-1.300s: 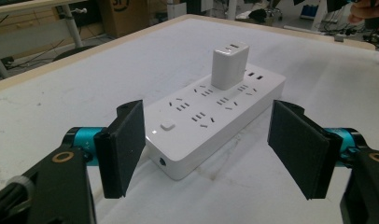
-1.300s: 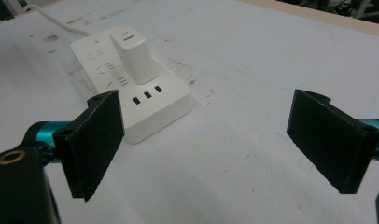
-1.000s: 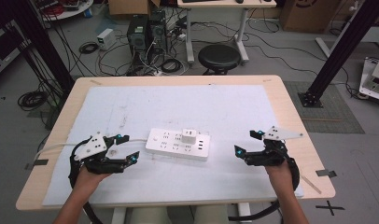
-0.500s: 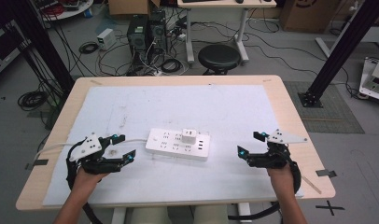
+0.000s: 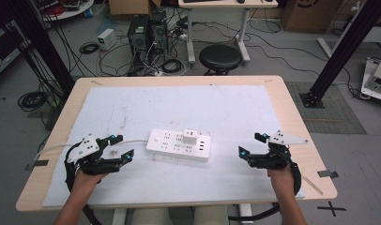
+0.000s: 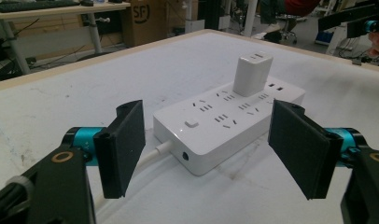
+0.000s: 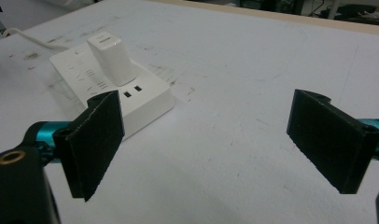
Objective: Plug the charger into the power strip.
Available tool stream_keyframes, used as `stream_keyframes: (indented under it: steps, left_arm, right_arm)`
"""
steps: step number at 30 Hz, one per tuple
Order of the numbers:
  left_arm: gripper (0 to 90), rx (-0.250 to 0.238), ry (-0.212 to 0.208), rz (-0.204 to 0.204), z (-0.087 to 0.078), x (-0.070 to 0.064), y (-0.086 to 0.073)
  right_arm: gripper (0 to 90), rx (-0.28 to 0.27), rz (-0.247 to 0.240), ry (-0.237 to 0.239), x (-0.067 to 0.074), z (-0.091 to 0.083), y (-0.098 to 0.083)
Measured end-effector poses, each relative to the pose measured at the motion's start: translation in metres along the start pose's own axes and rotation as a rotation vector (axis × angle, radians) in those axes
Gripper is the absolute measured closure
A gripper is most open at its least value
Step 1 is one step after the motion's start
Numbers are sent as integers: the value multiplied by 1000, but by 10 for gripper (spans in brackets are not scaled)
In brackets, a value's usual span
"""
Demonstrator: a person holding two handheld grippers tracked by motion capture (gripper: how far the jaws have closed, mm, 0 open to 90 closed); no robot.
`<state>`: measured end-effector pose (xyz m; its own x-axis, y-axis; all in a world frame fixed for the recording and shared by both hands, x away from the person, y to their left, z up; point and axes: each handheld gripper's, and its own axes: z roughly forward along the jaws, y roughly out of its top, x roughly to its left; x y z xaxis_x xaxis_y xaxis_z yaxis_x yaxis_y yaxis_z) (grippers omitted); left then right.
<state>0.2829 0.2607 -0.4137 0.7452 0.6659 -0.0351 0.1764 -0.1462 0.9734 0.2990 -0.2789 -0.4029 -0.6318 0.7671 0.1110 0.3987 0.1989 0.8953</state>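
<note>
Power strip (image 5: 179, 145) is your landmark: it lies flat near the middle of the white mat (image 5: 188, 108), long side running across in front of you, so either hand can come at an end without reaching over the other. It is a white block with rows of sockets on top, a small button near the cord end and what look like two USB ports at the far end, though they are small in the high view. A white charger cube (image 5: 189, 137) stands upright in a socket toward the strip's right half. Its white cord (image 5: 132, 142) leaves the left end and trails off toward the table's left edge.

Your left gripper (image 5: 118, 147) sits just left of the strip, jaws spread and empty, lined up with the cord end, which probably suits steadying the strip. Your right gripper (image 5: 250, 144) waits well to the right of the strip, jaws also wide apart with nothing between them, pointed back toward the USB end and the cube. Neither touches the strip.
</note>
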Motion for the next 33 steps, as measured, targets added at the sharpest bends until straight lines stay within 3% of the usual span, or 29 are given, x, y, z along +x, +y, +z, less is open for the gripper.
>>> stream_keyframes:
  steps: [33]
  left_arm:
    - [276,3,-5,9,0,-3,1]
  right_arm:
    - [113,14,-22,8,3,4,4]
